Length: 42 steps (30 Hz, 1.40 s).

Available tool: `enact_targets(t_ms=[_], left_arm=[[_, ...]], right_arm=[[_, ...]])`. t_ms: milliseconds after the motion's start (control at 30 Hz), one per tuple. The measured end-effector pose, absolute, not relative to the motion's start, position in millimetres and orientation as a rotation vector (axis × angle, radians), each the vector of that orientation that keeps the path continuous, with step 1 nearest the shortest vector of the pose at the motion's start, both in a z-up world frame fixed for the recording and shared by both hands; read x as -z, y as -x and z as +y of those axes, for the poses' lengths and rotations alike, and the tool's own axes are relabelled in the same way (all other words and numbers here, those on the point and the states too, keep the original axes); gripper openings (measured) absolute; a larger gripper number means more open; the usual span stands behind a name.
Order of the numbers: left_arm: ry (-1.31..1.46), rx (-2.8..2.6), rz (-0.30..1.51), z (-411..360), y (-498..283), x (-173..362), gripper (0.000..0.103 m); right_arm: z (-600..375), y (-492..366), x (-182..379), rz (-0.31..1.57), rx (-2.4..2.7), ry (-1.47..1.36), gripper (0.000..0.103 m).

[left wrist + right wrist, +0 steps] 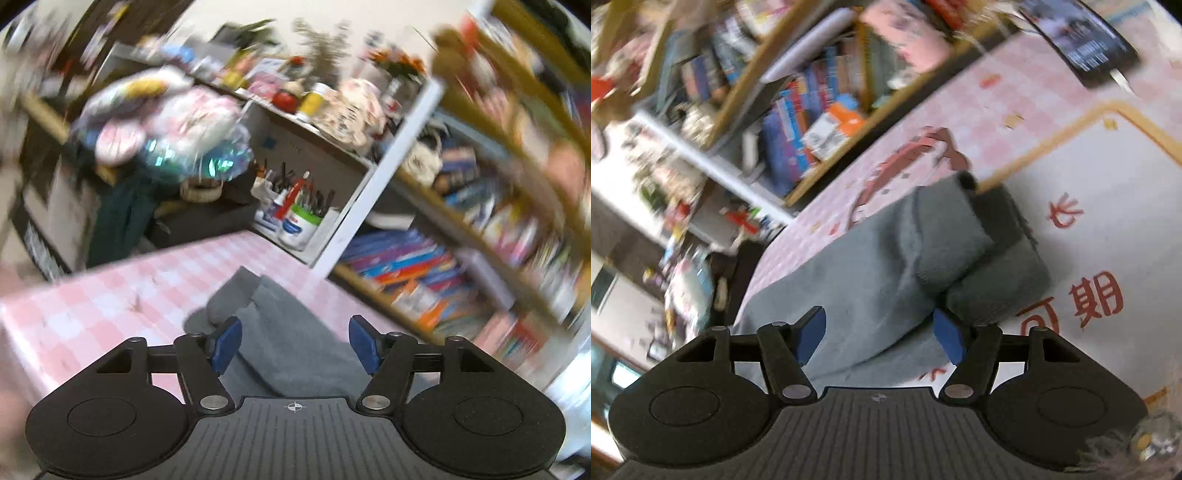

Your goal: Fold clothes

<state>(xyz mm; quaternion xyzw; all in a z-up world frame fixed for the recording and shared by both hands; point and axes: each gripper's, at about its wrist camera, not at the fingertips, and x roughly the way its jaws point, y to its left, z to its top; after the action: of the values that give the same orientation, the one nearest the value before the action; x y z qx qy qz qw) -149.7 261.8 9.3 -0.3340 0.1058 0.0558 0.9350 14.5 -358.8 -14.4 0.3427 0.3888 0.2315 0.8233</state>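
A grey garment (280,332) lies on the pink checked tablecloth (110,306). In the left wrist view its narrow end reaches away from me, and my left gripper (294,344) is open just above it, holding nothing. In the right wrist view the grey garment (857,280) lies partly folded, with a doubled-over end (982,254) at the right. My right gripper (880,336) is open above the garment's near part, holding nothing. Both views are blurred by motion.
A bookshelf (424,266) full of books stands close behind the table, also in the right wrist view (812,122). A white post (373,184), a tub of pens (299,221) and piled items (166,122) stand beyond the far edge. A dark tablet (1078,40) lies far right.
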Motion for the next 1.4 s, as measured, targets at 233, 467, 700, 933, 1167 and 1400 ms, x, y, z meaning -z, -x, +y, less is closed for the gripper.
enact_targets(t_ms=[233, 467, 700, 933, 1167, 1400], left_arm=[[0.901, 0.001, 0.285, 267.5, 129.8, 18.2, 0.058], [0.933, -0.046, 0.381, 273.5, 87.0, 33.7, 0.04], [0.836, -0.094, 0.236, 265.1, 84.4, 27.9, 0.007], [0.89, -0.133, 0.314, 267.9, 88.4, 48.2, 0.007], [0.915, -0.129, 0.329, 271.8, 88.1, 52.0, 0.008], [0.93, -0.111, 0.33, 273.1, 92.0, 53.0, 0.011]], right_arm=[[-360.5, -22.1, 24.1, 0.815, -0.406, -0.792, 0.047], [-361.0, -26.9, 27.3, 0.821, -0.39, -0.78, 0.039], [-360.6, -28.0, 27.5, 0.824, -0.367, -0.801, 0.038], [-353.0, -33.4, 19.7, 0.824, -0.343, -0.722, 0.014], [-350.0, -2.7, -70.1, 0.484, -0.477, -0.564, 0.008], [-363.1, 5.7, -8.3, 0.781, -0.35, -0.505, 0.011]])
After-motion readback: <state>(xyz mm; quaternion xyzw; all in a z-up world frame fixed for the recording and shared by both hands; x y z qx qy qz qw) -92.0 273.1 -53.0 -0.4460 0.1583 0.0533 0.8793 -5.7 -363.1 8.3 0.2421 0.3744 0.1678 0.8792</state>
